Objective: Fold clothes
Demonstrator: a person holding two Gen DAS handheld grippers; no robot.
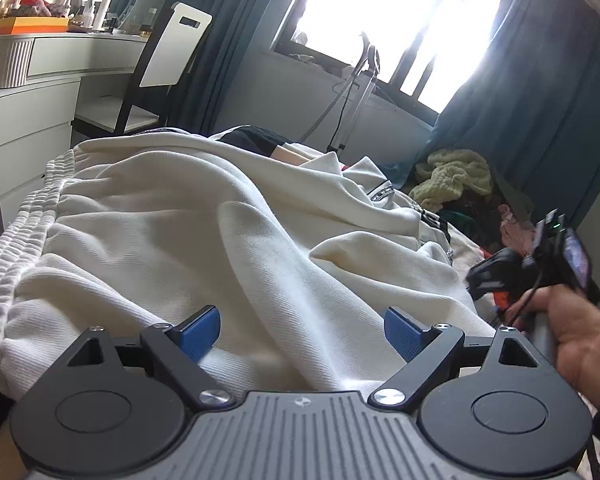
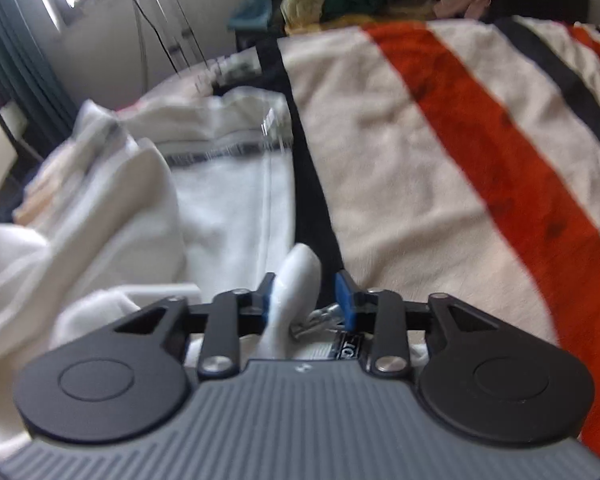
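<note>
A cream-white sweatshirt (image 1: 228, 216) with a ribbed hem at the left lies rumpled on the bed. My left gripper (image 1: 302, 330) is open just above its cloth, blue pads wide apart, holding nothing. My right gripper (image 2: 308, 300) is partly closed, with a fold of the white garment (image 2: 296, 280) standing up between its pads; a metal zipper pull (image 2: 320, 316) lies there too. In the left wrist view the right gripper (image 1: 540, 264) shows at the right edge, held in a hand. The right wrist view is blurred.
A bed blanket with red and black stripes (image 2: 460, 128) lies to the right. A pile of clothes (image 1: 456, 178) sits at the far end. A white dresser (image 1: 28, 92), a chair (image 1: 156, 68), curtains and a window stand beyond the bed.
</note>
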